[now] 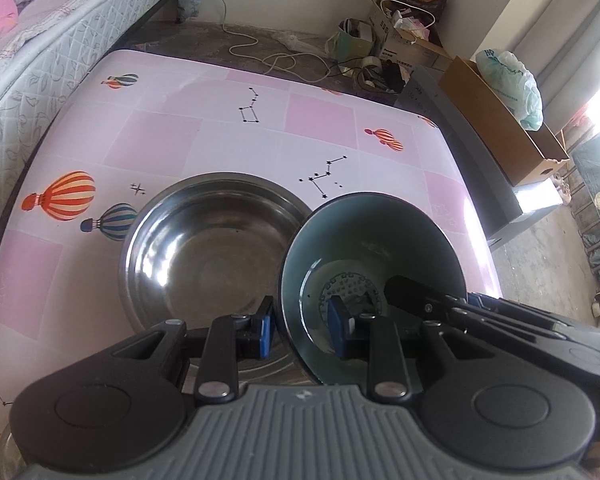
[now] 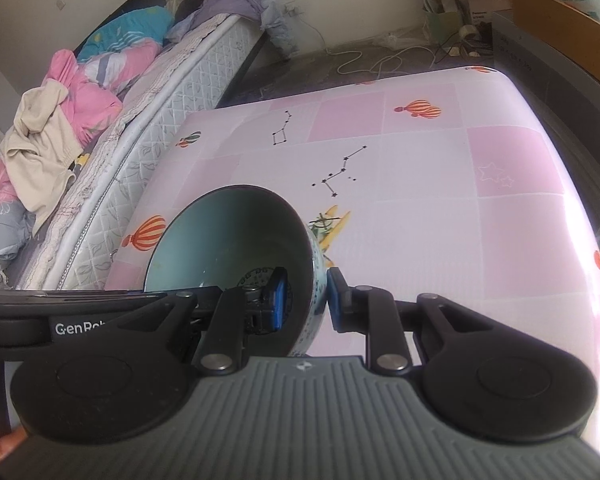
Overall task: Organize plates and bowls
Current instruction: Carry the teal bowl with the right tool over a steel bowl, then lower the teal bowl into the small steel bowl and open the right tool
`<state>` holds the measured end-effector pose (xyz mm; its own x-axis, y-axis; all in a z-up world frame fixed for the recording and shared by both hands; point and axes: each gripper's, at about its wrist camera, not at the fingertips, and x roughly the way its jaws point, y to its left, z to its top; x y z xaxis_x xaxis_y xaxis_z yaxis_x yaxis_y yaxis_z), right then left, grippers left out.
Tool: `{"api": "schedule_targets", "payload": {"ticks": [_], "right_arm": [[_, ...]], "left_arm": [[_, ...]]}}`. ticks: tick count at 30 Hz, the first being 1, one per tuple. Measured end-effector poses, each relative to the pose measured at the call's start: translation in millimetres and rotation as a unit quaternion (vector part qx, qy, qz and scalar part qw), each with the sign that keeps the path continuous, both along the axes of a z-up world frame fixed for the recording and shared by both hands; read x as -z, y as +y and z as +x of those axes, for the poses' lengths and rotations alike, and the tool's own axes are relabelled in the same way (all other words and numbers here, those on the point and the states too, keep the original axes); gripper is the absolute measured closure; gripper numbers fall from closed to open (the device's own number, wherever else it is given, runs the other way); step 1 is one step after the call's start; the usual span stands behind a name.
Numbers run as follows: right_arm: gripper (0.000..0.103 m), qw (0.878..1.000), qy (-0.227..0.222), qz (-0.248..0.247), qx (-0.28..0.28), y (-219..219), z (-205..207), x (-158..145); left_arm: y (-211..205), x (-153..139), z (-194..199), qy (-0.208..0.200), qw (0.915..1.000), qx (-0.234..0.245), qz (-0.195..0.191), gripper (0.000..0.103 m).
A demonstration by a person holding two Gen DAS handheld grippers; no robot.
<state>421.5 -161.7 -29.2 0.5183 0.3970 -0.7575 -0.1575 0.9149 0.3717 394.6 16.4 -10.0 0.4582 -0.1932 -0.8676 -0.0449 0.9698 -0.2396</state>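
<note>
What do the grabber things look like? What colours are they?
Both look alike. The left gripper and right gripper have black jointed arms with silver bolts, blue pads on the fingers, round black discs and a grey ribbed base. One carries white "GenRo" lettering.

The right gripper [image 2: 305, 300] clamps the right-hand wall of a ceramic bowl [image 2: 228, 240]: one blue pad [image 2: 279, 300] sits inside the teal interior, the other on the patterned outer wall. The bowl is tilted, its dark rim facing the camera. Behind it lies a table [image 2: 440, 208] covered in pink checks, balloons and constellations. A mattress [image 2: 140, 136] with bedding stands beside the table's left edge.
</note>
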Motion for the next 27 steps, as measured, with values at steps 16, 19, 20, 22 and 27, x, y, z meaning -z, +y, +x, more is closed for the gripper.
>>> {"api": "schedule_targets", "payload": {"ticks": [16, 19, 20, 22, 27], "right_arm": [[0.083, 0.998, 0.021, 0.0, -0.056, 96.4, 18.5, 11.1], [0.083, 0.998, 0.023, -0.008, -0.057, 101.0, 24.3, 17.6], [0.083, 0.998, 0.024, -0.013, -0.055, 101.8, 28.2, 20.8], [0.083, 0.998, 0.027, -0.019, -0.052, 101.0, 33.4, 25.0], [0.083, 0.998, 0.043, -0.032, -0.045, 94.7, 50.7, 42.9]], "left_arm": [[72.2, 21.2, -0.5, 0.021, 0.9983, -0.052, 0.011, 0.074], [71.6, 26.2, 6.9, 0.022, 0.9984, -0.051, 0.008, 0.074], [69.7, 27.4, 9.3, 0.021, 0.9986, -0.049, 0.008, 0.074], [65.0, 30.6, 14.5, 0.019, 0.9988, -0.043, 0.011, 0.074], [56.4, 43.9, 28.6, 0.026, 0.9987, -0.034, 0.027, 0.073]]}}
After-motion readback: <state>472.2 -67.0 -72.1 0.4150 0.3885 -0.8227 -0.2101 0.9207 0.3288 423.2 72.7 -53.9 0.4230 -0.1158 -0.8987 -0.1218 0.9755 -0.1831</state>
